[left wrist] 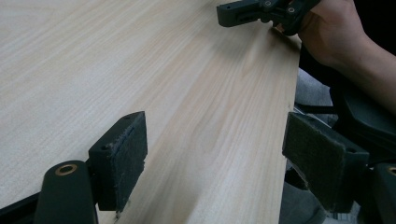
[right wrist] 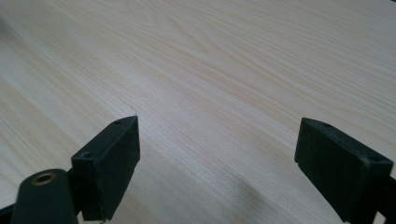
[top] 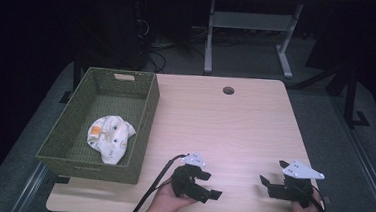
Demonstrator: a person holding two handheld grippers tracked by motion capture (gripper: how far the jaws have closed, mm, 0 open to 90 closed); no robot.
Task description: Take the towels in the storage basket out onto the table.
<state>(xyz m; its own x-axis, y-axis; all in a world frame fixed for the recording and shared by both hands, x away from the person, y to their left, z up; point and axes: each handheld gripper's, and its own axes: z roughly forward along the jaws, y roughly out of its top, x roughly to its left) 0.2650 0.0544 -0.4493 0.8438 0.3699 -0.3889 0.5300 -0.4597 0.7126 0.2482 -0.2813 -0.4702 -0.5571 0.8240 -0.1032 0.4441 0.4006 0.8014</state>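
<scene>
On the left of the light wooden table point(top: 235, 124) stands a green woven basket point(top: 148, 113). In it lies a crumpled white cloth point(top: 109, 136) with small coloured prints. My left gripper point(top: 211, 184) rests low near the front edge, held in a hand, jaws pointing right. It is open, with bare wood between the pads point(left wrist: 215, 158). My right gripper point(top: 272, 172) sits at the front right, jaws pointing left, also open over bare wood point(right wrist: 217, 158). The left gripper view shows the right gripper point(left wrist: 243, 11) and its hand farther off.
A round cable hole point(top: 228, 90) sits near the table's far edge. Behind the table stands a grey desk frame point(top: 252, 25) with cables on the floor. A cable point(top: 155, 184) trails from the left gripper over the front edge.
</scene>
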